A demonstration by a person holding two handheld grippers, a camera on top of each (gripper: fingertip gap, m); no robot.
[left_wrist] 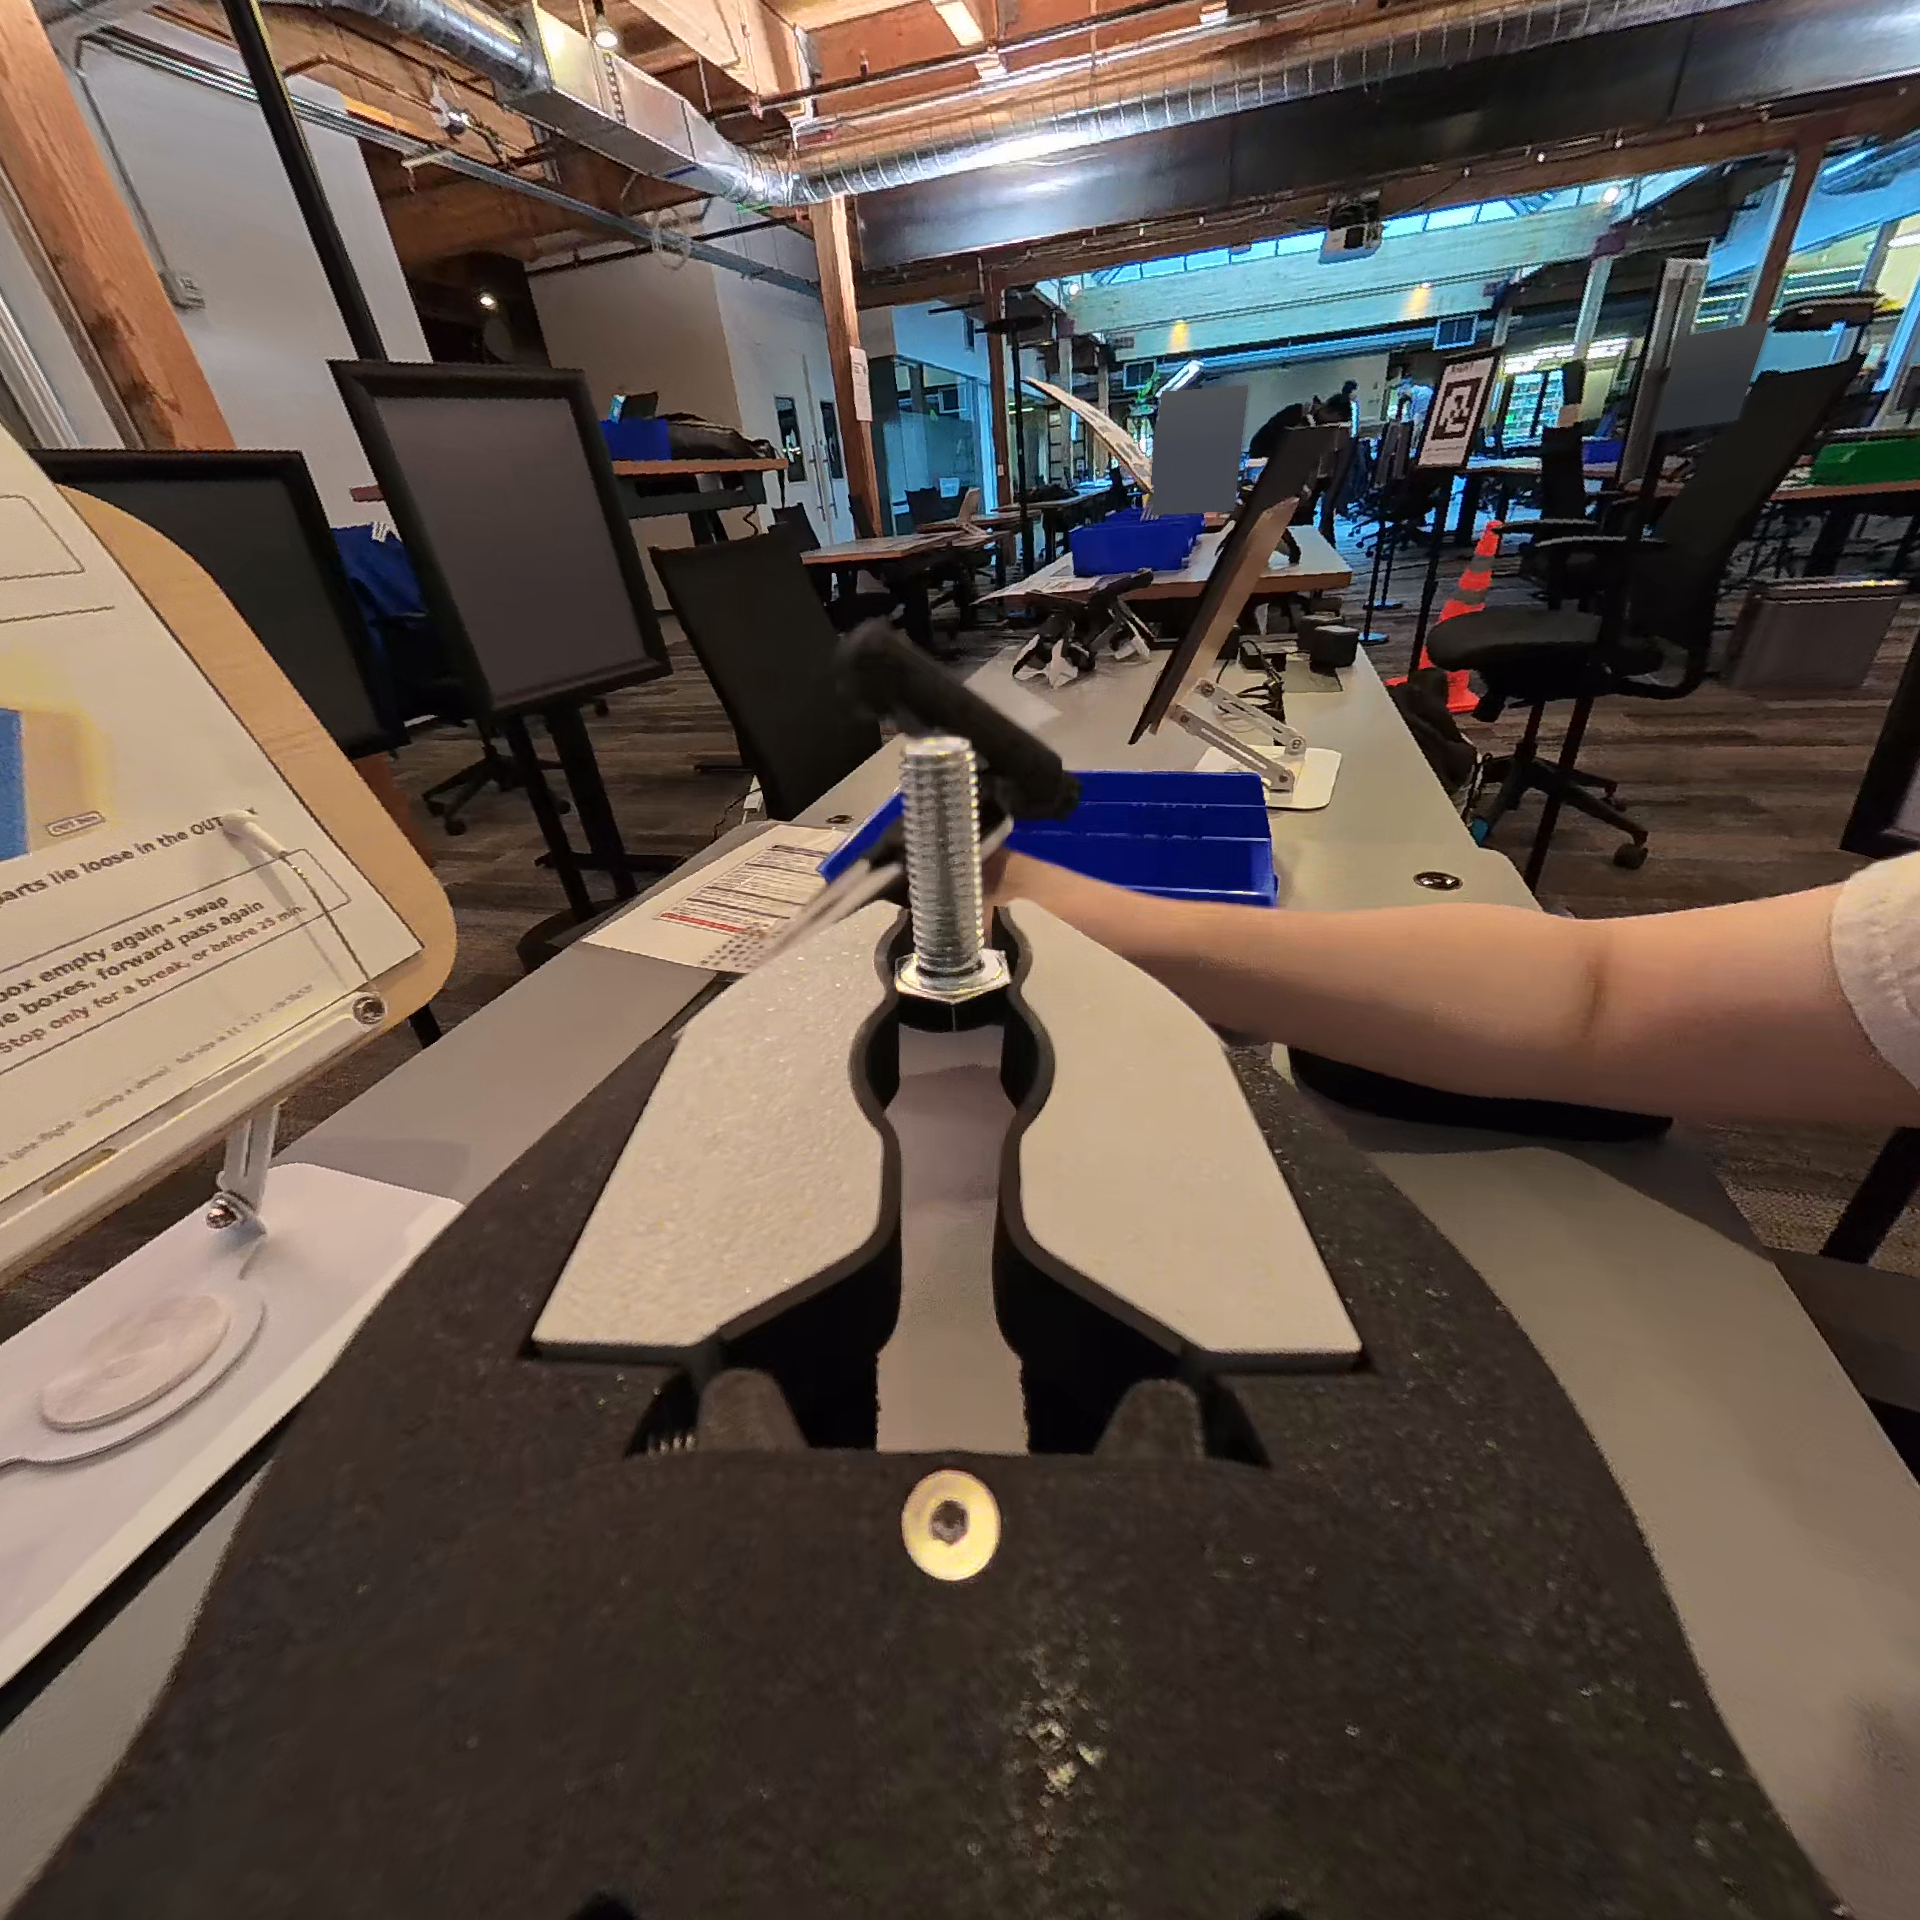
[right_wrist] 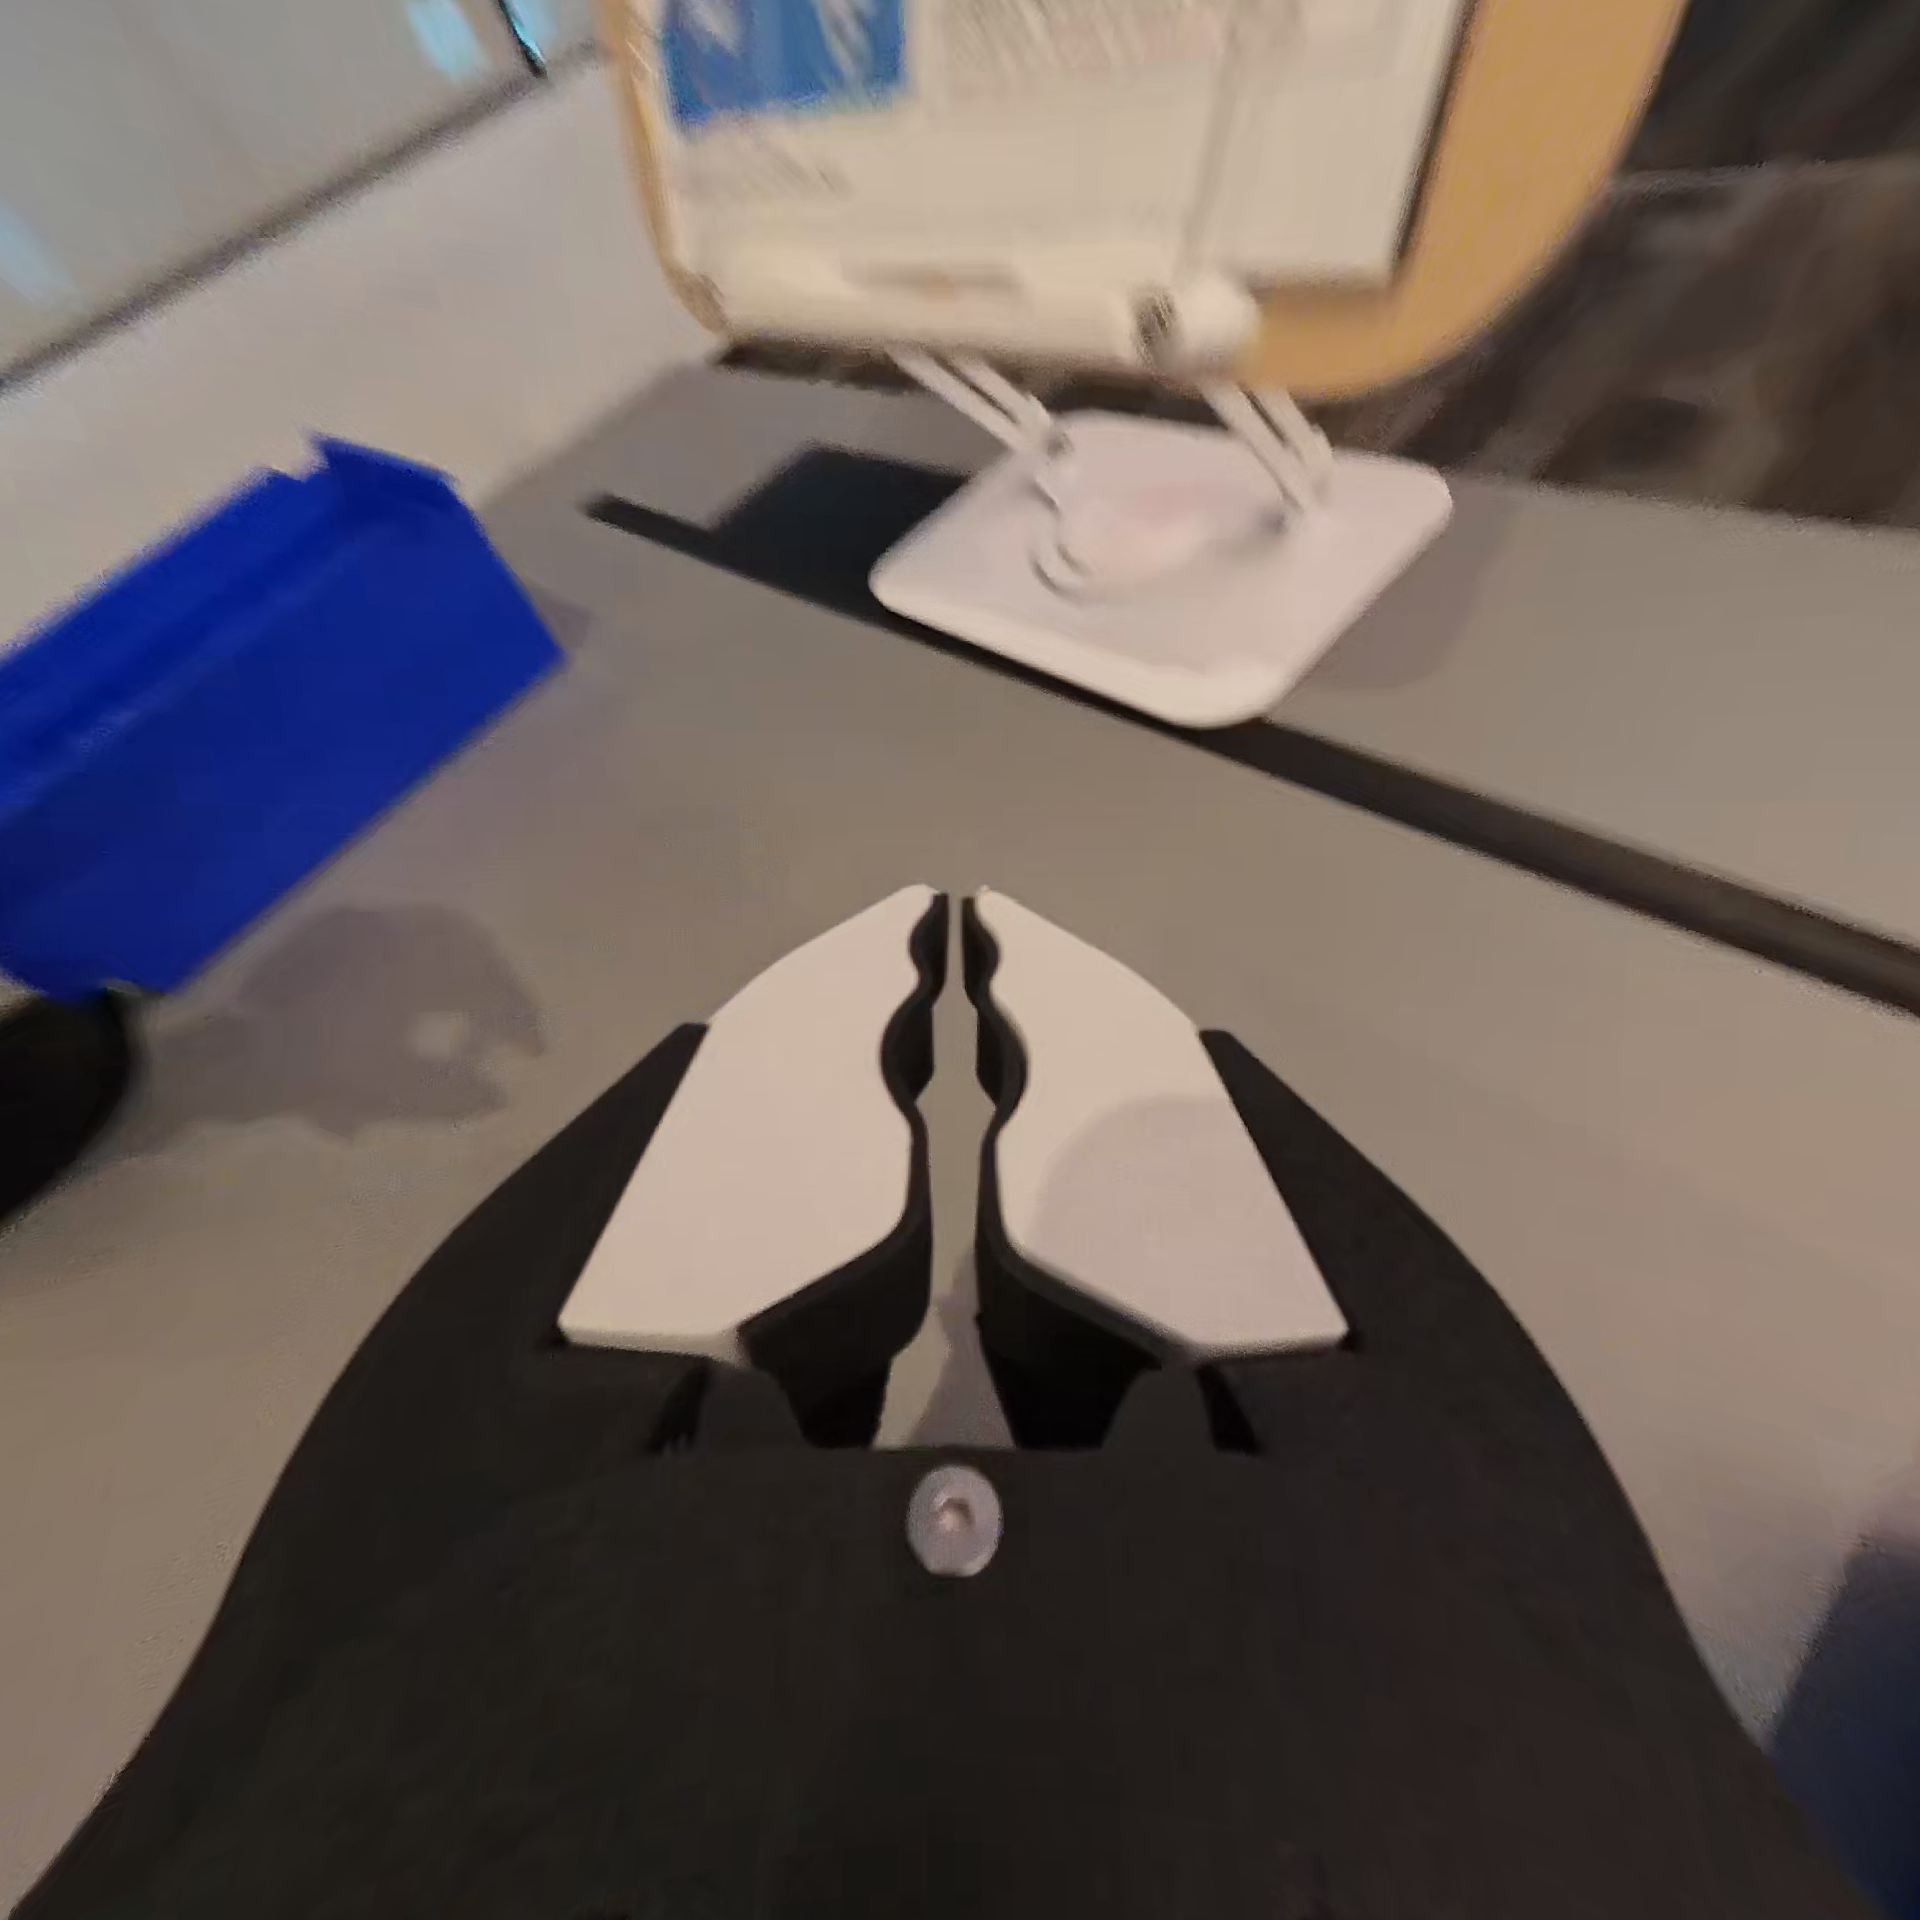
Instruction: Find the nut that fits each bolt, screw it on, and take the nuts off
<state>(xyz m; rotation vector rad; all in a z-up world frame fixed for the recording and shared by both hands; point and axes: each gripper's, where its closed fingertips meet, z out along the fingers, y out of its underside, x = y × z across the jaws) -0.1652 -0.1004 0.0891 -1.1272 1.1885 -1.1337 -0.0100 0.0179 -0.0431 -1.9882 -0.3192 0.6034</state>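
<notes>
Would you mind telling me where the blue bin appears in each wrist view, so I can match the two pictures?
Left wrist view: the blue bin sits just above centre on the grey table, behind the upright bolt held by the left gripper.
Right wrist view: the blue bin is at the left edge, blurred, left of the right gripper.
Shared landmark: the instruction board on its white stand.

Bin (left_wrist: 1143, 836) behind bolt (left_wrist: 940, 852) — stand (left_wrist: 187, 1340) left
</notes>
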